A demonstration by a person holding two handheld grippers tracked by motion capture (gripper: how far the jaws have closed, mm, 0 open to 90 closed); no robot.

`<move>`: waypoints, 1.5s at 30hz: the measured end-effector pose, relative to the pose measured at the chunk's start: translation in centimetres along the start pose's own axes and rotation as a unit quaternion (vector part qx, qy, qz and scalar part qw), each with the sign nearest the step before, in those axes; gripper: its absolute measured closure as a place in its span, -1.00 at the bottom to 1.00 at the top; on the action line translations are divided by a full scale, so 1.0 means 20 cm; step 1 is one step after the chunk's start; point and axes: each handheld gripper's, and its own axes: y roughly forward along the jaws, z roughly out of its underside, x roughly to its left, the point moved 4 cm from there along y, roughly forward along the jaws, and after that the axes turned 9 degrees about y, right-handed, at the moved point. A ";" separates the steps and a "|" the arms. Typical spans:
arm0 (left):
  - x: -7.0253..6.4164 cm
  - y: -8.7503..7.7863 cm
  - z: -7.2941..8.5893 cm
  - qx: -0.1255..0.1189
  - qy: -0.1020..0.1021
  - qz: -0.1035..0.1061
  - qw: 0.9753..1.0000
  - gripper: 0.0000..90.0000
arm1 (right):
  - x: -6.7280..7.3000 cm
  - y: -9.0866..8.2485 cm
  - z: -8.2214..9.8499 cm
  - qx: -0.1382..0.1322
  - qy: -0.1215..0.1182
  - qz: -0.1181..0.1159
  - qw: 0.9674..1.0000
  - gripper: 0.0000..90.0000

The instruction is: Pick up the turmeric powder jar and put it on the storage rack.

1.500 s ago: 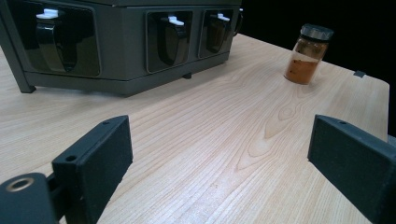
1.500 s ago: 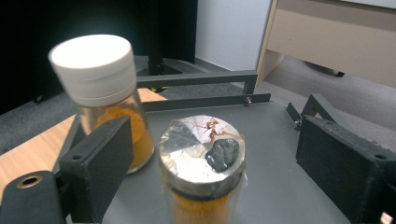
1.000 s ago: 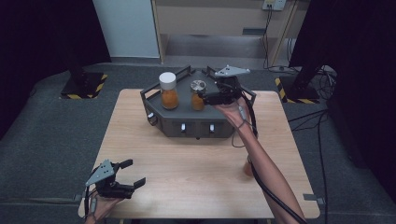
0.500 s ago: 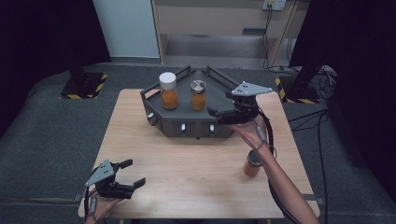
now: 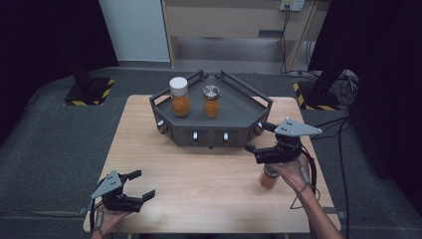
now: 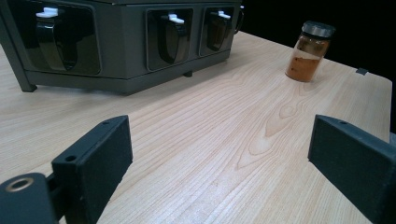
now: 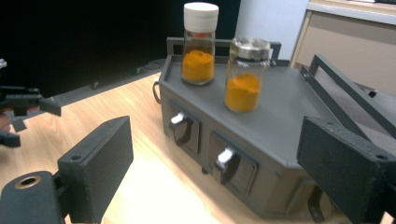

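Glass jar (image 5: 269, 177), metal cap, rusty powder, on pale wood | right gripper (image 5: 255, 140) wide | left gripper (image 5: 142, 185) wide

Bare table (image 5: 199, 174) is left open across the frame's lower middle; the upper middle is blocked by the rack (image 5: 211, 127) (two jars on top).

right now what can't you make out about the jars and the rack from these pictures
- Jar on the table: in the high view the right gripper and the hand cover its top; its lid shows in the left gripper view.
- Rack front: the high view shows its knobs too small to read.
- Rack's far right end: cut off by the right gripper view's jaw and edge.
- Metal-lidded jar: the lid's top detail is blurred.
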 end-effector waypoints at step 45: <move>0.00 0.00 0.00 -0.001 0.002 -0.001 1.000 -0.89 | -0.02 -0.32 0.71 0.023 0.054 0.076 0.995 -0.80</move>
